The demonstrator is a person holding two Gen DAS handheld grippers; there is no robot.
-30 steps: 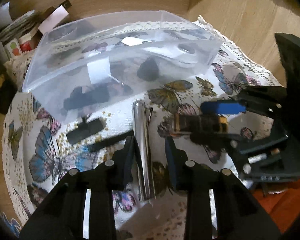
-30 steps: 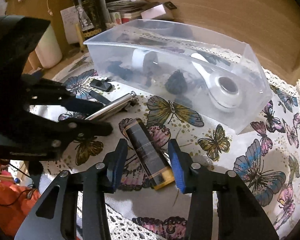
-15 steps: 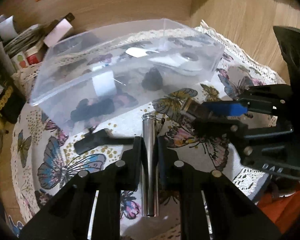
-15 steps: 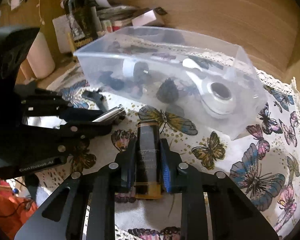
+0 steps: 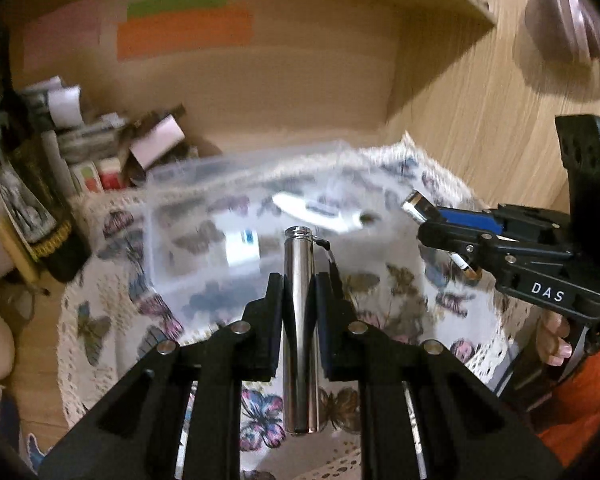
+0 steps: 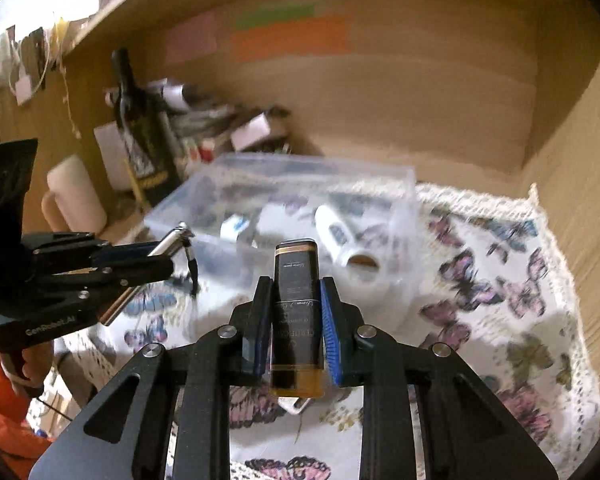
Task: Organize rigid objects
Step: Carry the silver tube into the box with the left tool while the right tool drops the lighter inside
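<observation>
My left gripper (image 5: 299, 288) is shut on a shiny metal cylinder (image 5: 299, 320) with a small cord at its top, held up above the butterfly tablecloth (image 5: 112, 320). My right gripper (image 6: 296, 292) is shut on a dark bottle with a gold cap and amber base (image 6: 297, 312), also lifted. A clear plastic bin (image 6: 284, 200) stands behind both, holding a white tube-shaped item (image 6: 340, 240) and several small things. In the left wrist view the right gripper (image 5: 432, 216) is at the right with the bottle tip showing. In the right wrist view the left gripper (image 6: 156, 256) is at the left.
A dark wine bottle (image 6: 140, 128), a white cup (image 6: 74, 196) and a pile of boxes and papers (image 6: 228, 124) stand behind the bin on the left. Wooden walls close the back and right. Coloured sticky notes (image 6: 288, 36) hang on the back wall.
Both grippers closed on their objects and lifted them off the cloth. The views have tilted up and pulled back from the bin.
</observation>
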